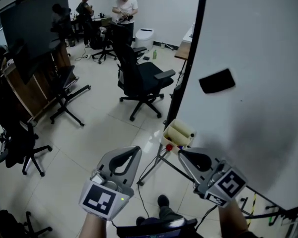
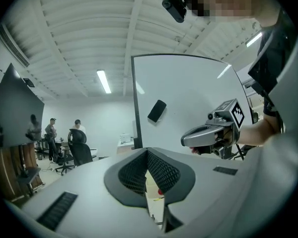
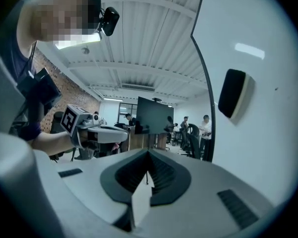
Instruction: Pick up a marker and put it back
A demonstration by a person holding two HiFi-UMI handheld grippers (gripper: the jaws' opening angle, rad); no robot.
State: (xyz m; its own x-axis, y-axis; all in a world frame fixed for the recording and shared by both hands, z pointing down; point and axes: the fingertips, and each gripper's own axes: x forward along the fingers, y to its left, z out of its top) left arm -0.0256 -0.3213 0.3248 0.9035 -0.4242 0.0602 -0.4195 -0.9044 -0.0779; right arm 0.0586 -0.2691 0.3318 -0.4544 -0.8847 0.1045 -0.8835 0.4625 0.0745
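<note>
The whiteboard [image 1: 258,43] fills the right of the head view, and I hold both tools near its lower left corner. My left gripper [image 1: 137,149] is out from the board's black edge, over the tiled floor [image 1: 99,128]. My right gripper [image 1: 181,152] is closer in, under the board's face. Both point about level.

The left jaws are pressed together at the tips, with only a thin slit behind them and nothing in it. The right jaws are pressed together the same way and are also empty. Each gripper carries a cube with black-and-white square patterns, one on the left [image 1: 105,198] and one on the right [image 1: 232,183]. They show no letters I can read.

A black eraser [image 1: 217,81] sticks to the whiteboard, above my right gripper. At the board's lower left corner sits a cream box [image 1: 178,133] with pale rolls in it, just beyond the tips of both grippers. A small red piece [image 1: 169,147] touches the box's near edge. It may be the marker's end, but it is too small to say. The same red spot [image 2: 160,191] shows through the slit in the left gripper view.

Left of the whiteboard stands a black office chair [image 1: 139,76]. Far beyond the chair, two people [image 1: 124,6] stand by a counter. A large dark screen [image 1: 35,24] stands well to the left.
</note>
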